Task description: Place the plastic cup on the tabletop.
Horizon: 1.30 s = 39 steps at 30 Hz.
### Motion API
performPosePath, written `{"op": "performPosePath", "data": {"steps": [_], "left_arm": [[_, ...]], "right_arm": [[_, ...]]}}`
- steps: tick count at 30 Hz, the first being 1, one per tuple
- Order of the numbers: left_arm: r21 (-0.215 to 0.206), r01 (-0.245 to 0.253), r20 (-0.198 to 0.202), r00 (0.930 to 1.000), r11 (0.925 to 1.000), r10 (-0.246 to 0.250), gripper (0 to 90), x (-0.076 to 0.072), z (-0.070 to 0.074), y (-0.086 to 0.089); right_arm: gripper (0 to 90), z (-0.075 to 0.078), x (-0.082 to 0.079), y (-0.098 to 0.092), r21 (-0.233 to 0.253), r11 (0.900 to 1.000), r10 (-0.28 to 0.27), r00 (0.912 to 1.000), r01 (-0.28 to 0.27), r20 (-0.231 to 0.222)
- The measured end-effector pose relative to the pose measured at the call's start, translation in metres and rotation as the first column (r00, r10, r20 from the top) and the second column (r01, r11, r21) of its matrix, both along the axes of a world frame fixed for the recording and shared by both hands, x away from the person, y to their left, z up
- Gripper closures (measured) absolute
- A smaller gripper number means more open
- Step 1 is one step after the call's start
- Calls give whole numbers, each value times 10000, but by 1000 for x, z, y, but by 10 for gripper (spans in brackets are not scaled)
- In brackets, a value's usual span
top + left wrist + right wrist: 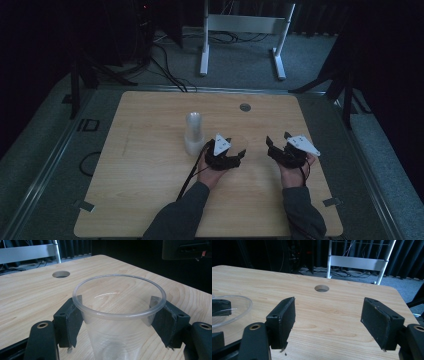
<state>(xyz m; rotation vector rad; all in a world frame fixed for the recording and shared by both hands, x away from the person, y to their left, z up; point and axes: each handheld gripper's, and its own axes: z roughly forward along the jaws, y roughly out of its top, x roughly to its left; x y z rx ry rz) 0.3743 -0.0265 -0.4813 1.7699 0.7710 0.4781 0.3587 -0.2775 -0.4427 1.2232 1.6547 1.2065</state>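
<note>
L gripper (231, 143) at cup (239, 143); stack (194, 133) beside.

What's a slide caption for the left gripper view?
Left gripper clasping a clear cup just under its rim.

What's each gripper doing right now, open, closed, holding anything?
Left gripper: closed on the clear plastic cup, just under its rim.
Right gripper: open, holding nothing.

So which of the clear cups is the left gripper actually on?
The single clear cup, upright between the left gripper pads just under its rim. The stack of cups stands apart, farther left on the table.
</note>
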Motion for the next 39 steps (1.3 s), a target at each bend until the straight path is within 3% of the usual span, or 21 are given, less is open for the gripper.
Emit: {"op": "performPosePath", "data": {"steps": [14,29,39], "left_arm": [[132,80,6,10000,9999,-80,265,-4,-4,3],[339,183,-540,9984,9993,-164,149,-7,-9,7],[258,163,-512,9986,9995,-150,146,-13,-11,12]], "right_arm": [[275,0,0,0,-7,10000,-9,10000,9,27],[275,0,0,-1,-22,10000,-19,10000,19,26],[275,0,0,-1,-8,10000,-24,10000,24,24]]}}
